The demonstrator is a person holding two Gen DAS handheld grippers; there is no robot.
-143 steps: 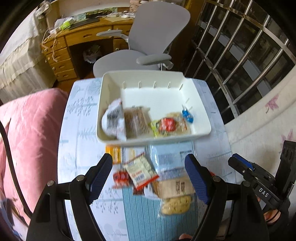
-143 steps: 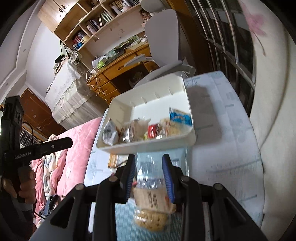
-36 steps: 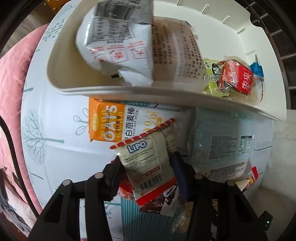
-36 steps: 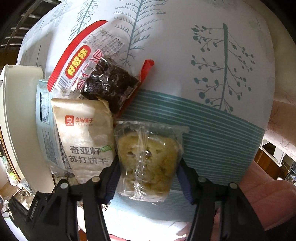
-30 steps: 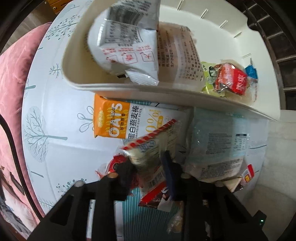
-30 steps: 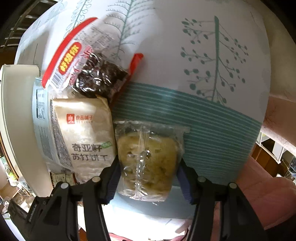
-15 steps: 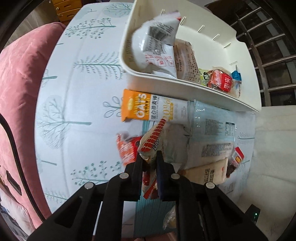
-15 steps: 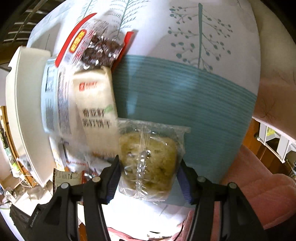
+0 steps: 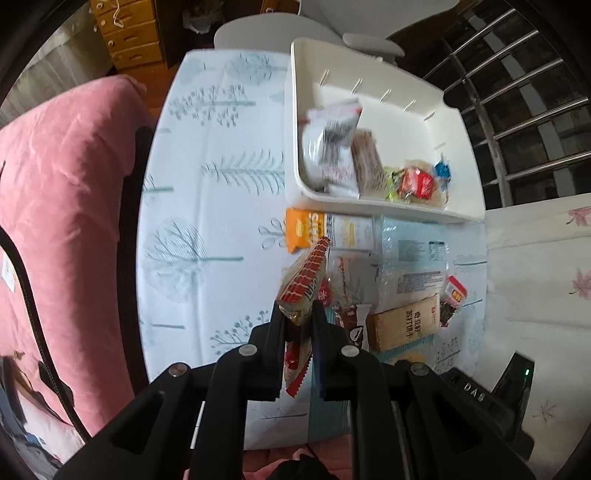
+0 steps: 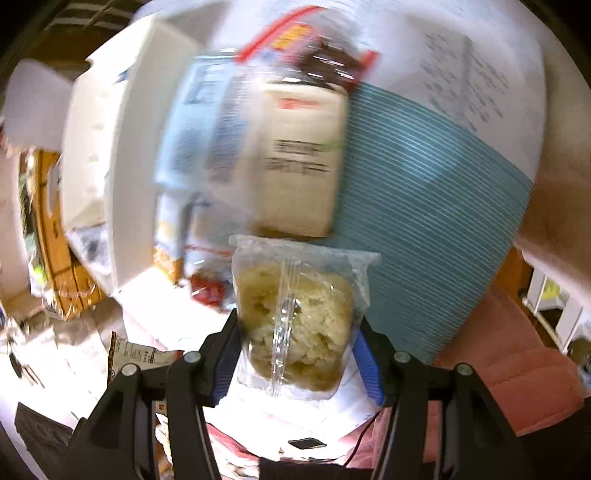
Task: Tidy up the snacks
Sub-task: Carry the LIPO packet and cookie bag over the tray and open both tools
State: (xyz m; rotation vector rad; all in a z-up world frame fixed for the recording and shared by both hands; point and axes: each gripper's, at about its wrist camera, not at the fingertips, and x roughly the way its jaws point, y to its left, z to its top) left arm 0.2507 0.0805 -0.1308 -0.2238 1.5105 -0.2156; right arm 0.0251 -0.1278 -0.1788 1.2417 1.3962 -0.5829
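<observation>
My left gripper (image 9: 298,315) is shut on a red-and-cream wafer packet (image 9: 304,280), held edge-on above the table. The white bin (image 9: 461,125) stands at the far right of the table and holds several snacks, among them a white pouch (image 9: 328,147) and a red-wrapped sweet (image 9: 415,182). Below the bin lie an orange oat bar (image 9: 310,230), a clear bag (image 9: 413,258) and a tan cracker pack (image 9: 406,326). My right gripper (image 10: 295,332) is shut on a clear bag of pale puffed cakes (image 10: 295,321), lifted over the table. The tan cracker pack (image 10: 299,162) and the white bin (image 10: 107,155) show blurred beyond it.
A pink quilt (image 9: 62,221) borders the table on the left. A grey chair (image 9: 332,22) and a wooden drawer unit (image 9: 129,40) stand beyond the table. Metal window bars (image 9: 535,92) are at the right. The tree-print tablecloth (image 9: 207,206) has a teal striped band (image 10: 424,192).
Both grippers have risen away from the table with their packets. The left one closed fully on the wafer packet and pulled back, so more of the table and bin shows.
</observation>
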